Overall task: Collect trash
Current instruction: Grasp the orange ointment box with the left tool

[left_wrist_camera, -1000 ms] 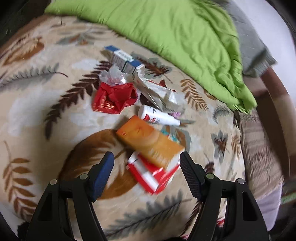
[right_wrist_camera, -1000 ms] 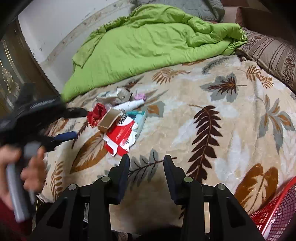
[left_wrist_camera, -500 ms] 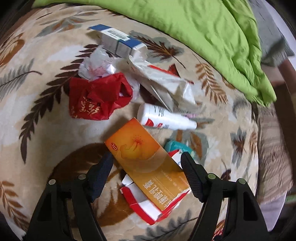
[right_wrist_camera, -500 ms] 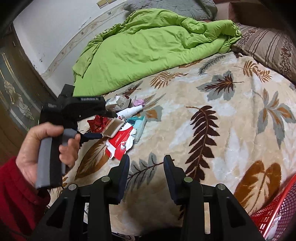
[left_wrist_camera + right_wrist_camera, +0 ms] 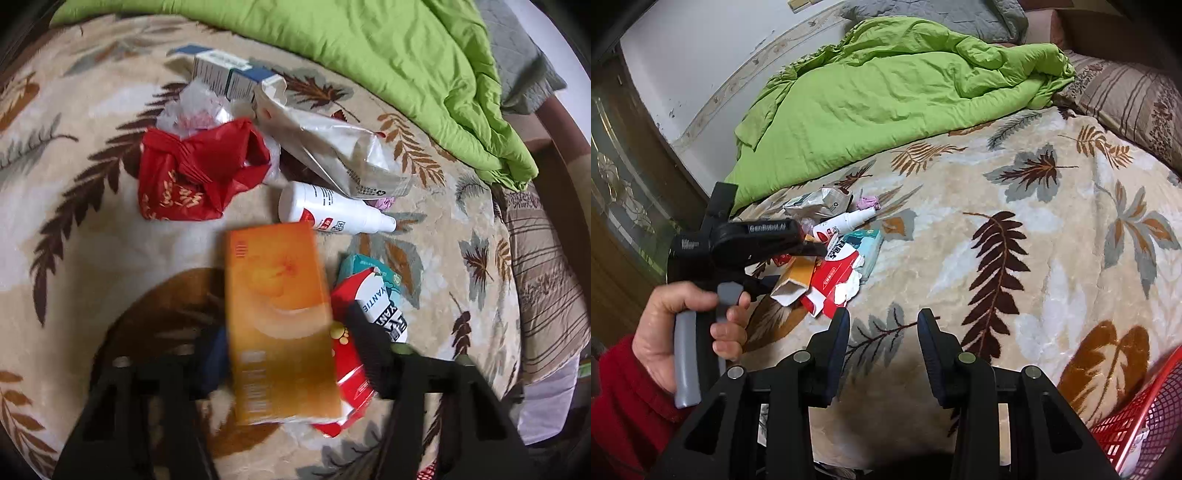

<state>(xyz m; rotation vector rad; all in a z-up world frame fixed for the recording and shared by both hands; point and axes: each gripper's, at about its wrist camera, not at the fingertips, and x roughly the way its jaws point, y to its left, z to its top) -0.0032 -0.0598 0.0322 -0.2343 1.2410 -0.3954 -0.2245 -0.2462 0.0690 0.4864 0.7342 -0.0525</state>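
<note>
Your left gripper [image 5: 286,354] has just been closing its jaws, and the orange box [image 5: 280,325] now sits between them; both jaws look pressed against its long sides, though the blur there makes the contact hard to confirm. From your right wrist view the same box [image 5: 796,278] shows its torn open end tilted up off the blanket [image 5: 1015,266], with your left hand [image 5: 687,325] squeezing the grey handle.

Take the orange box as your landmark. Just beside it on its right, partly under it, lies the red and white carton [image 5: 364,332], with a teal packet [image 5: 369,267] touching that carton's far end. Just beyond the box's far end lies the white spray bottle [image 5: 332,212] on its side. Further beyond are a crumpled silver foil bag [image 5: 340,151] and a blue and white box [image 5: 229,74]. Beyond the box to its left sits a crumpled red plastic bag [image 5: 195,170]. The green quilt [image 5: 406,66] is heaped well beyond all of this.

Your right gripper [image 5: 882,339] hangs over bare blanket, well apart from the box, jaws released and holding nothing. A red mesh basket [image 5: 1137,413] is at its right.
</note>
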